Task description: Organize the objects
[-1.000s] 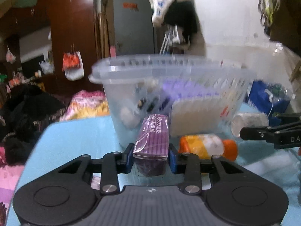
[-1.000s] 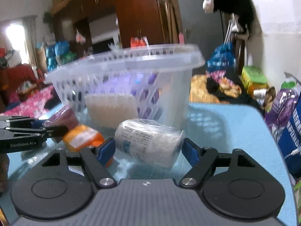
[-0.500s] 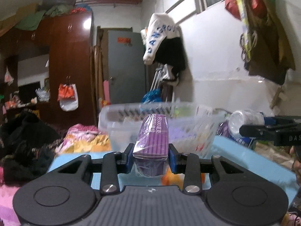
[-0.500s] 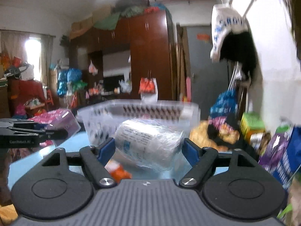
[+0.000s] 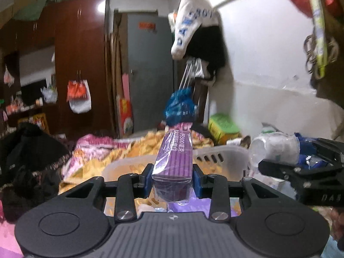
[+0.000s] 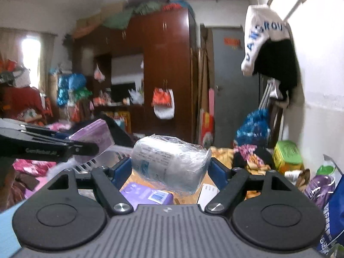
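While a second ago both loads sat level with its wall, the clear basket (image 5: 217, 153) now lies below: right gripper (image 6: 171, 168) clamps the wrapped roll (image 6: 169, 163) at 12 o'clock, left gripper (image 5: 172, 178) pinches the purple box (image 5: 174, 157), both ready for dropping in.

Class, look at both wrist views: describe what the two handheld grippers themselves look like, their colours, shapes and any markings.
Both match. The left gripper has a ribbed grey body, two round black discs, black linkage arms with silver screws and blue pads. The right gripper looks the same, blue pads included. Seen side-on, each black finger carries white lettering, partly legible. No cables or sleeves show.
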The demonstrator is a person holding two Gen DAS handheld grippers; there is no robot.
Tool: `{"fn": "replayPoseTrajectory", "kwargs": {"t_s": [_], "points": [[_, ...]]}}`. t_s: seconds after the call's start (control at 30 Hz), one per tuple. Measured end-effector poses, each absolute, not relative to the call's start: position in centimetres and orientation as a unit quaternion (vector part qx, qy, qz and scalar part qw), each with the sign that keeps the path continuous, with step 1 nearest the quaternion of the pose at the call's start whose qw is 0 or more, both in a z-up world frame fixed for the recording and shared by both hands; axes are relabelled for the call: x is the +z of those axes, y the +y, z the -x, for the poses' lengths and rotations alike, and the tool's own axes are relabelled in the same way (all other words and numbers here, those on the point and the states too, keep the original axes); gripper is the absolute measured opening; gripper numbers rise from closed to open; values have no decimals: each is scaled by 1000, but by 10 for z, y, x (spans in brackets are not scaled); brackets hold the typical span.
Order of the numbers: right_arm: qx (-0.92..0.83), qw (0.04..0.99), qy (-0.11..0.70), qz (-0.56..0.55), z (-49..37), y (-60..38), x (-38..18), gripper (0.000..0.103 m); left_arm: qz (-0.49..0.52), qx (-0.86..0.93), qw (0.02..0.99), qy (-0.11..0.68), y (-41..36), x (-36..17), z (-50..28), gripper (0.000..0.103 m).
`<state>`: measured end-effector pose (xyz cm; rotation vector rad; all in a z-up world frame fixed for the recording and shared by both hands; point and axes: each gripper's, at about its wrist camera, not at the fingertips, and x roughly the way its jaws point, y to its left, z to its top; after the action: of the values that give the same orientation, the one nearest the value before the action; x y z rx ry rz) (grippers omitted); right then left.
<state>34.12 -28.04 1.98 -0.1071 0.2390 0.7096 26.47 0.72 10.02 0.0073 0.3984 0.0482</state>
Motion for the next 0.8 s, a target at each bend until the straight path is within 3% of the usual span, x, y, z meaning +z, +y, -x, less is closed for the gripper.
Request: {"fn": "replayPoseTrajectory", "kwargs": {"t_s": [0.47, 0.5, 0.53, 0.6, 0.8], "points": [[361, 913, 173, 76, -351, -272, 3, 81, 13, 15, 972, 233, 14, 73, -285, 41], [358, 914, 178, 75, -349, -272, 3, 81, 15, 17, 974, 225, 15, 72, -283, 44], [350, 917, 180, 69, -347, -274, 4, 90, 16, 17, 976, 216, 16, 72, -280, 52], [339, 925, 166, 38, -335, -284, 7, 103, 20, 17, 981, 192, 17, 75, -269, 93], [372, 918, 134, 14, -284, -312, 2, 103, -29, 35, 988, 146, 13, 72, -200, 95]]}}
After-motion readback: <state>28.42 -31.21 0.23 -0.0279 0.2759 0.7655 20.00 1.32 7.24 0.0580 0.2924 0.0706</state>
